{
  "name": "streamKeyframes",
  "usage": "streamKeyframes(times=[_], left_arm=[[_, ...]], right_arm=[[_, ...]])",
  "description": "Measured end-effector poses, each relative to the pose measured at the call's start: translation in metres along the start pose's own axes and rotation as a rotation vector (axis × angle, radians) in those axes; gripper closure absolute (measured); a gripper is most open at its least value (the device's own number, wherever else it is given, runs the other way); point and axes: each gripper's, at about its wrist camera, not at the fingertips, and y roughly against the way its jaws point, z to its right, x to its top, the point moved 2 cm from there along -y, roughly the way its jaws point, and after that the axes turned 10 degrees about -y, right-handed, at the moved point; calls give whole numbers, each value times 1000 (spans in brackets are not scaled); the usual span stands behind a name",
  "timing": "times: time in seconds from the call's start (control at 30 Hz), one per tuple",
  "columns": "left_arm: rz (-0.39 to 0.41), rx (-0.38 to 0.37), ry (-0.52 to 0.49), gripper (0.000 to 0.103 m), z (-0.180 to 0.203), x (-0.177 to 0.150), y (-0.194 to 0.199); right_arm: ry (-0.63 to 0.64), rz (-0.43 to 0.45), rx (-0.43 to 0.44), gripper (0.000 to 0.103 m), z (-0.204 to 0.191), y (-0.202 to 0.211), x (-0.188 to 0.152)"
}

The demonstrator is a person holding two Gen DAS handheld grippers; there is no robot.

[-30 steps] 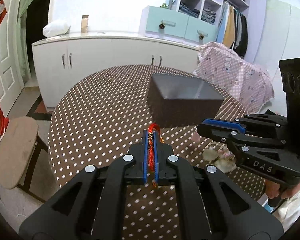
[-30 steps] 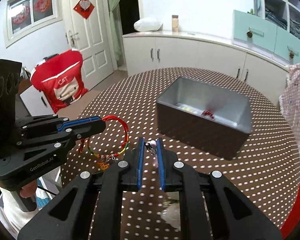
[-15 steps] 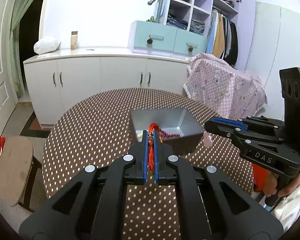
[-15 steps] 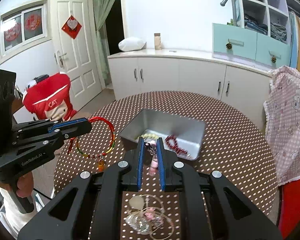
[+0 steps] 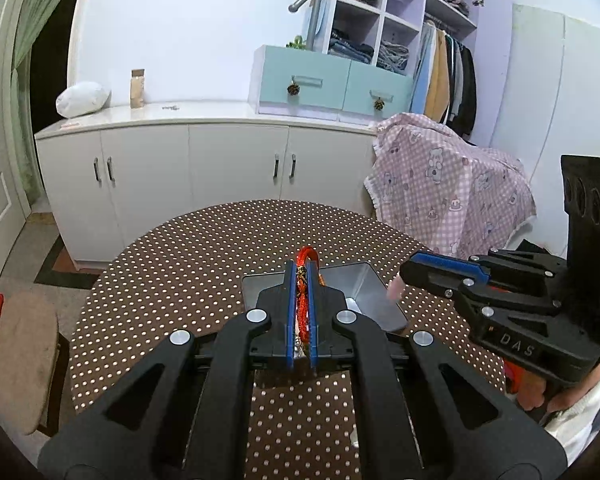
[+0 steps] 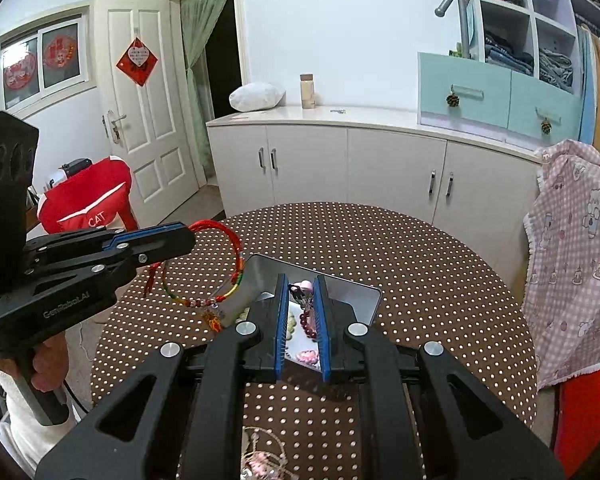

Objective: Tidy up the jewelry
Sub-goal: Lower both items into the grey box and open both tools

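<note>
Our view has lifted off the dotted round table (image 6: 440, 264) until the open metal box (image 6: 352, 292) sits right under both tools, so both pieces look ready to drop in. Our left gripper (image 5: 300, 276) is clamped on the red cord bracelet (image 6: 236, 264), hanging at the box's near-left corner. Our right gripper (image 6: 300, 292) pinches a small pink charm piece (image 6: 303, 289) over the box's inside.

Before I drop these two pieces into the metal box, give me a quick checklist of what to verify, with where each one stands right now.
1. Left gripper clamped on the red string bracelet: ok.
2. Right gripper clamped on the pink charm piece: ok.
3. Metal box open, with room inside: ok.
4. Bracelet loop fully over the box: not ok, it hangs across the near-left rim.
5. Charm over the box: ok.
6. Loose jewelry on the table left: not ok.
</note>
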Motion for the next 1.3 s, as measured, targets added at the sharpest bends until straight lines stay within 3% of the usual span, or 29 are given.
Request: streamKeyframes(times=[0.2,0.5,0.53,0.6,0.67,0.83,1.3], left_arm=[[-46,-23,5,98,-1,-1,-25],[-128,16,-16,93,-3,-11,-44],[-135,16,-16,87,-4,-11,-45],[-130,11,-5,31,-6,-12,-43],[-101,5,10,31,-8,-12,-38],[-112,26,11,31,-10,-16,-37],[-147,38,44,31,-12,-29,-38]], right_arm=[[-12,-62,25,92,7,-21,-6],[-57,-89,37,87,20,-24,-6],[-62,-87,35,83,21,-23,-5],[-67,-80,25,76,23,-21,-5],[-69,-73,19,67,25,-18,-5],[-91,-61,5,57,32,-13,-4],[-102,-67,-18,52,36,-6,-12]])
